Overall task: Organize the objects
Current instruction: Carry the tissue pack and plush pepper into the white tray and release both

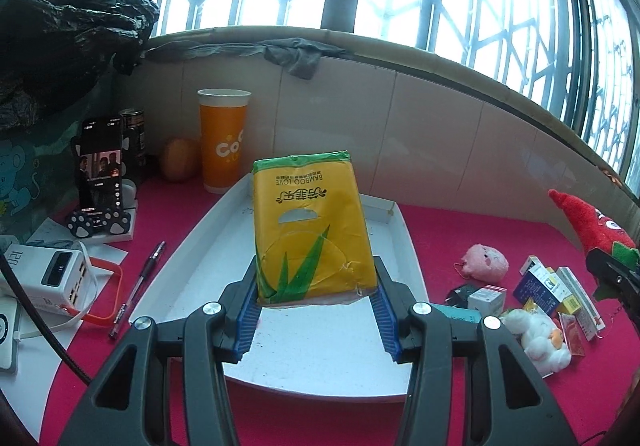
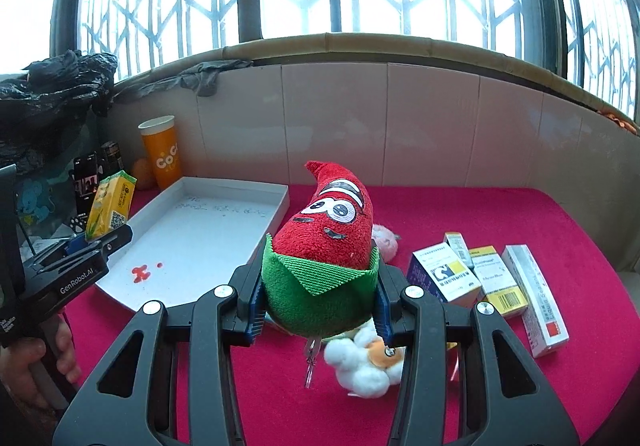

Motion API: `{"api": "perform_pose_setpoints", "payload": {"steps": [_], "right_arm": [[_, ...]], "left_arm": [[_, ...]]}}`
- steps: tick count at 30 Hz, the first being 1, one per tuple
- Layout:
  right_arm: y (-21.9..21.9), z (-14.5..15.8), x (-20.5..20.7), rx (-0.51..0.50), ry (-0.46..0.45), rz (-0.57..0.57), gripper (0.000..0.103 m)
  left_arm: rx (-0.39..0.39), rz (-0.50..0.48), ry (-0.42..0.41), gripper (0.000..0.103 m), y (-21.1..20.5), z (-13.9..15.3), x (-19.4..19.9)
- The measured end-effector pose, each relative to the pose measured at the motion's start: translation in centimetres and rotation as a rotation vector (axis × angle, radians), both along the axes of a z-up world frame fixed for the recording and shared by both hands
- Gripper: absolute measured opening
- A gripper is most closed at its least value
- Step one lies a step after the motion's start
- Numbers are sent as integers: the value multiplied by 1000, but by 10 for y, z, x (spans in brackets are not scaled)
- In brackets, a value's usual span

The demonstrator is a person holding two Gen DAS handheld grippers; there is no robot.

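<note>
Left gripper (image 1: 316,292) jaws clamp the tissue pack (image 1: 310,230) above the white tray (image 1: 408,242); right gripper (image 2: 318,310) jaws clamp the chili plush (image 2: 328,242) beside the tray's rim.

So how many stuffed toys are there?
3. The red chili plush is gripped in the right fingers; the pink plush and white plush lie on the red cloth. Others may be hidden.

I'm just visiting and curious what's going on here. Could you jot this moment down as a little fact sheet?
left claw: shut on the yellow tissue pack, held above the white tray
right claw: shut on the red plush toy
tray contents: nothing inside, only red marks
still on red cloth: medicine boxes, white plush, pink plush
beyond tray: orange cup
</note>
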State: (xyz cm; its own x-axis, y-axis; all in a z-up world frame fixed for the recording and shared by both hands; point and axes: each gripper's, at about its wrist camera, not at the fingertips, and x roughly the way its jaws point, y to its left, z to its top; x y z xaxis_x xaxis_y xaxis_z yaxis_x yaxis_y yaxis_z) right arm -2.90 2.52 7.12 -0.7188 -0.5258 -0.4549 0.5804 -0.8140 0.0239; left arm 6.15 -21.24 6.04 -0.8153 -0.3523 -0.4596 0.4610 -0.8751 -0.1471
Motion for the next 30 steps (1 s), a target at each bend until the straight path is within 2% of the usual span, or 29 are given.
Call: {"api": "perform_pose_setpoints", "payload": {"steps": [13, 20, 23, 27, 30], "right_arm": [[-51, 19, -1, -4, 25, 82, 42], [-83, 23, -14, -3, 2, 116, 42], [-103, 20, -18, 13, -9, 136, 42], [-136, 4, -21, 62, -48, 172, 42], [-157, -16, -24, 99, -93, 190, 42]], "left_arm": [[-52, 66, -26, 50, -37, 20, -8], [-82, 54, -106, 50, -56, 26, -37], [-79, 9, -183, 50, -62, 23, -63], [-54, -48, -276, 51, -64, 9, -94], [-45, -67, -303, 51, -65, -1, -104]]}}
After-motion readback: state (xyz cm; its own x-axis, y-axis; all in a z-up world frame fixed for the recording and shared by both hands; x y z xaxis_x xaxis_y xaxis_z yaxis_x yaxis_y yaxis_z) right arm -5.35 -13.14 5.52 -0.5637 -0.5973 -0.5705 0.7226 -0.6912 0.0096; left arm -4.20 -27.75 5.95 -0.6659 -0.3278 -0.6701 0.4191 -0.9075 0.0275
